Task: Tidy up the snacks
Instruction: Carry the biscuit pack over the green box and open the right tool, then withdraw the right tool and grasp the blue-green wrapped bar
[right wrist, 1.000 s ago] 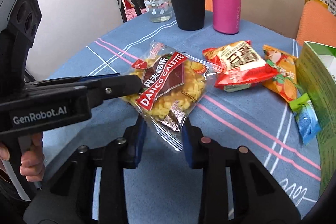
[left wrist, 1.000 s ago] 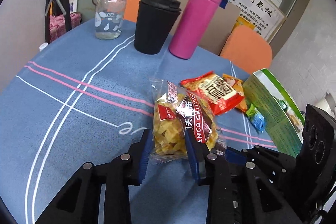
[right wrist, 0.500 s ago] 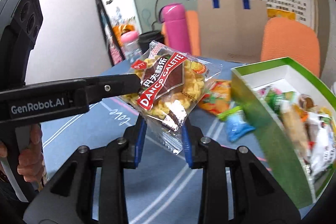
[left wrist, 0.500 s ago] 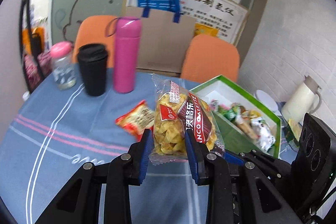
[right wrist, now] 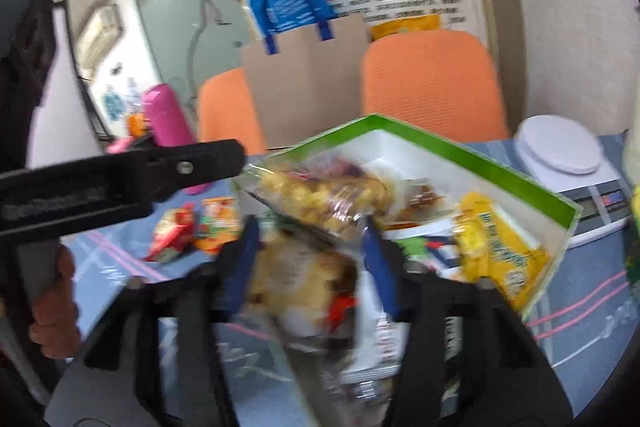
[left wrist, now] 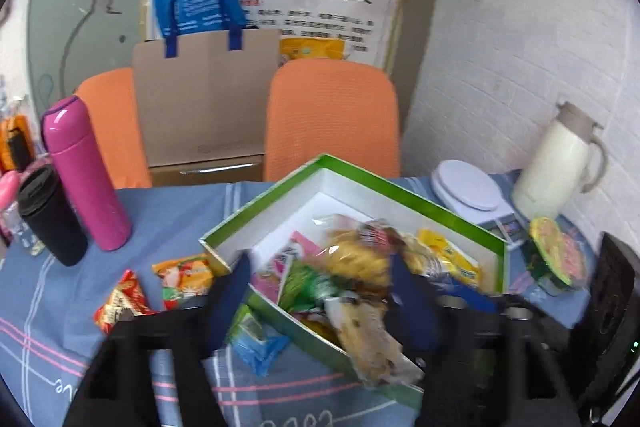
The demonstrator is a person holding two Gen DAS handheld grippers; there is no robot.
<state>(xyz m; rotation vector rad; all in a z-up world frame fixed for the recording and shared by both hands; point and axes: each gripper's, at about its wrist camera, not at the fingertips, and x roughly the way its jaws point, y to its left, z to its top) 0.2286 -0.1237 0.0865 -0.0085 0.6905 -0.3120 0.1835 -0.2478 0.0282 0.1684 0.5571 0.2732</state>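
Fingers of both grippers stand wide. Left gripper (left wrist: 320,291) frames a blurred bag (left wrist: 362,267) lying over the box (left wrist: 400,195) at frame centre, apparently loose; its long axis cannot be told. Right gripper (right wrist: 312,259) has that bag (right wrist: 316,199) just beyond its tips. Packets crowd the box; its far white corner is bare. Only the left view shows a blue packet (left wrist: 256,341) against the box's near wall, on the desk (left wrist: 168,203).
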